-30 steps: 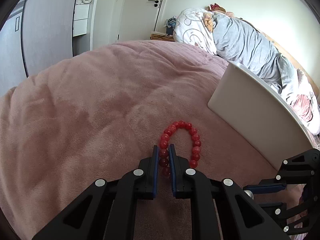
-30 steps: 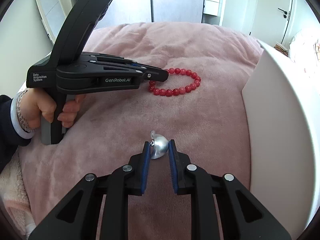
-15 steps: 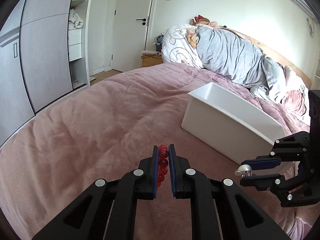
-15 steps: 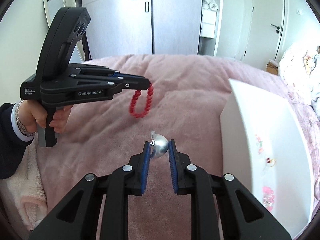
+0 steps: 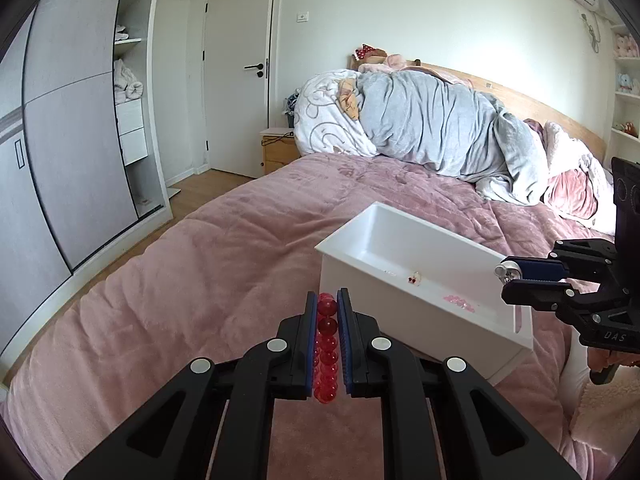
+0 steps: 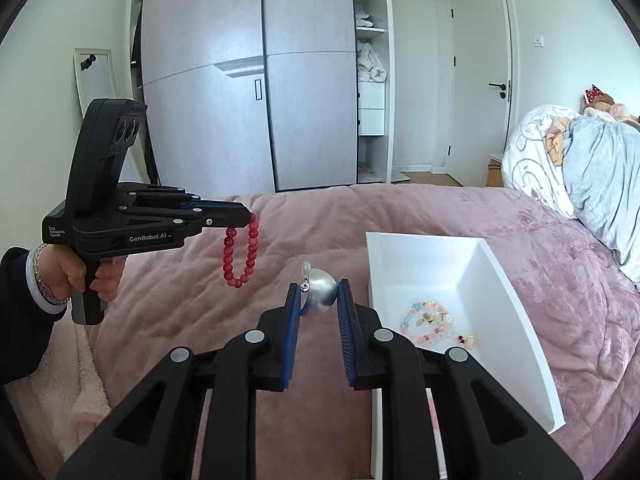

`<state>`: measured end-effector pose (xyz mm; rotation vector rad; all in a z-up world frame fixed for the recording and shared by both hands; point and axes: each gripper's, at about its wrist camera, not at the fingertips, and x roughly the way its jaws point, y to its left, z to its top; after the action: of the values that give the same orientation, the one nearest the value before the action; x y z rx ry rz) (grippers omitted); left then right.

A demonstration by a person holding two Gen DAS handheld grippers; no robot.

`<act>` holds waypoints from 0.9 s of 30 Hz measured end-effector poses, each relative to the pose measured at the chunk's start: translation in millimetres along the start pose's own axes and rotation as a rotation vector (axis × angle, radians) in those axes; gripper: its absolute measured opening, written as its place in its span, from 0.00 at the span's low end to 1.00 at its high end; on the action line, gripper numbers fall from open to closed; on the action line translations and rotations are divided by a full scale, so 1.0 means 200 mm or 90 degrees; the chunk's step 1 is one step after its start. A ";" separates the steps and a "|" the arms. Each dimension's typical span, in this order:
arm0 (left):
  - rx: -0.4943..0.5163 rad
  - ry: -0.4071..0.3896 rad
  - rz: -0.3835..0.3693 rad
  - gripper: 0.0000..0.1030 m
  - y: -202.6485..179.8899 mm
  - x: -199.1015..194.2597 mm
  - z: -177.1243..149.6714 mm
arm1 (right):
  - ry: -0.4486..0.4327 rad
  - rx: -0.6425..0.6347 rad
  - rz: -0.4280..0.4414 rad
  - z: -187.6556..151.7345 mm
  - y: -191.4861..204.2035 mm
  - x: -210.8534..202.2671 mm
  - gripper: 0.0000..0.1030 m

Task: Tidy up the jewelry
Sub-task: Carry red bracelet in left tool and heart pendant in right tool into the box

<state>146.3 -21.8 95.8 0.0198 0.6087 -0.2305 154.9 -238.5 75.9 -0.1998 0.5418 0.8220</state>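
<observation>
A red bead bracelet hung in the air above the pink bedspread, pinched in the left gripper. The right gripper clamped a silver dome-shaped piece. Just to the right stood a white bin holding pastel jewelry.

right gripper: clamped on a silver dome-shaped piece, above the pink blanket
left gripper: pinched the red bead bracelet, which hung in a loop clear of the blanket
white box: lay on the blanket at right, pastel bead jewelry inside
left hand: gripped the handle, beaded band on the wrist
</observation>
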 end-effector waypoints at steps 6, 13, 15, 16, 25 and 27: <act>0.024 -0.016 -0.011 0.14 -0.14 -0.05 0.18 | -0.048 0.045 -0.024 -0.01 -0.12 -0.19 0.19; 0.049 -0.016 -0.042 0.14 -0.34 0.01 0.36 | -0.083 0.116 -0.057 -0.05 -0.32 -0.32 0.19; 0.044 -0.014 -0.056 0.14 -0.38 0.05 0.40 | -0.081 0.142 -0.063 -0.08 -0.37 -0.34 0.19; 0.039 -0.011 -0.064 0.14 -0.41 0.08 0.42 | -0.079 0.153 -0.067 -0.10 -0.40 -0.35 0.19; 0.022 0.044 -0.097 0.14 -0.55 0.39 0.52 | -0.051 0.222 -0.108 -0.24 -0.56 -0.36 0.19; 0.034 0.061 -0.090 0.14 -0.58 0.47 0.52 | -0.046 0.236 -0.111 -0.26 -0.59 -0.36 0.19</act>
<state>254.4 -163.7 133.3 0.0400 0.6996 -0.3839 183.8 -383.2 65.9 0.1215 0.5898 0.5454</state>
